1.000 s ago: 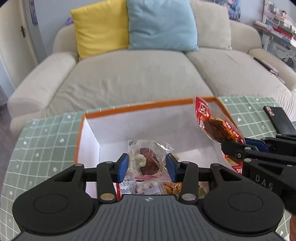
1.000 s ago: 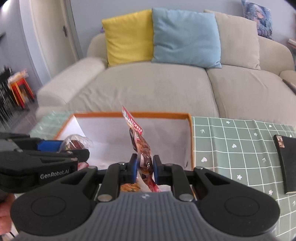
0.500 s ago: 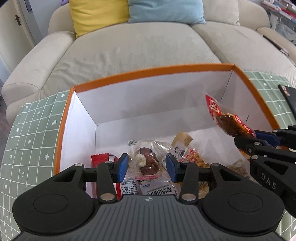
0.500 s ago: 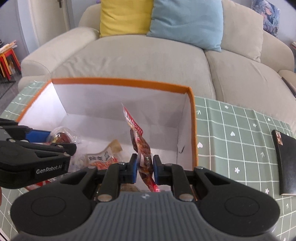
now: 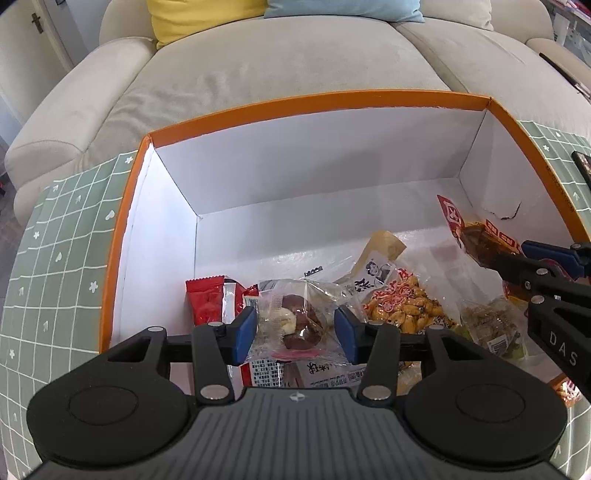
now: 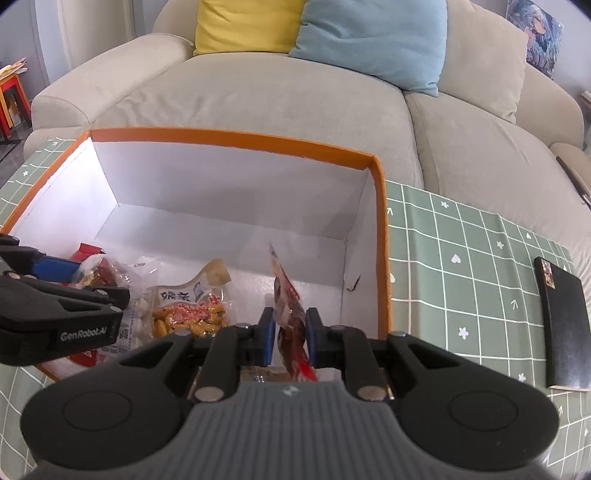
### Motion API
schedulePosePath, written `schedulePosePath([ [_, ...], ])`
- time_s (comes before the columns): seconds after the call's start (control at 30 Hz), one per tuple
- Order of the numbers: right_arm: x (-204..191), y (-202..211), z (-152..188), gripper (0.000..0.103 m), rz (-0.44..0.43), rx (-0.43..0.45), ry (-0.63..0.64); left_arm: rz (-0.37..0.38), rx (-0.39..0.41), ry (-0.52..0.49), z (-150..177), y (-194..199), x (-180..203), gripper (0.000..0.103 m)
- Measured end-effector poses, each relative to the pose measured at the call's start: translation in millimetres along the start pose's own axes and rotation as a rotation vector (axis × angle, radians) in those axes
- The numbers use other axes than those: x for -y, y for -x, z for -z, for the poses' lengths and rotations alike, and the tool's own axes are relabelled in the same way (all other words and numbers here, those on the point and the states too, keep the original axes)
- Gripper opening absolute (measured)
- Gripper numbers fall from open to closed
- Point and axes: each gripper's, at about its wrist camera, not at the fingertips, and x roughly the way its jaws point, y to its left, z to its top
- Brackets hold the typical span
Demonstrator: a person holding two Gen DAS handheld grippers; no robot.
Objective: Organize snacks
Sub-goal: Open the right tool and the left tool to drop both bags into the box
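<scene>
An orange-rimmed white box (image 5: 314,103) (image 6: 240,138) holds several snack packets, among them a peanut bag (image 5: 402,302) (image 6: 192,314) and a red wrapper (image 5: 207,299). My left gripper (image 5: 295,330) (image 6: 92,284) is low inside the box and its jaws are opening. A clear-wrapped brown-and-white snack (image 5: 295,321) lies between its blue pads, on the pile, and the pads no longer press it. At the box's right side, my right gripper (image 6: 290,330) (image 5: 524,258) is shut on a red packet of dark meat (image 6: 284,291) (image 5: 476,236), which stands upright inside the box.
The box sits on a green checked tablecloth (image 6: 461,258). A black flat device (image 6: 561,325) lies on the cloth to the right. Behind the table stands a beige sofa (image 5: 295,55) with yellow (image 6: 240,26) and blue (image 6: 369,37) cushions.
Both grippers have come down into the box and tilted further downward. The left jaws have spread away from the clear-wrapped snack. The right gripper still holds the red packet.
</scene>
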Motion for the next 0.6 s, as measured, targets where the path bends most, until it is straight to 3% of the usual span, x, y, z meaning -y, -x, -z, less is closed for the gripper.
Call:
schedulePosePath([
  [0.13, -1, 4, -1, 0.016, 0.001, 0.015, 0.003, 0.008, 0.022, -0.001, 1, 6, -3, 0.064],
  [0.23, -3, 11, -3, 0.024, 0.008, 0.035, 0.007, 0.018, 0.057, 0.008, 2, 15, -4, 0.074],
  [0.5, 2, 47, 1, 0.049, -0.019, 0.122, -0.014, 0.041, 0.207, 0.044, 13, 65, -5, 0.082],
  [0.6, 5, 66, 10, 0.053, -0.04, 0.161, -0.025, 0.027, 0.27, 0.042, 22, 87, -2, 0.083],
])
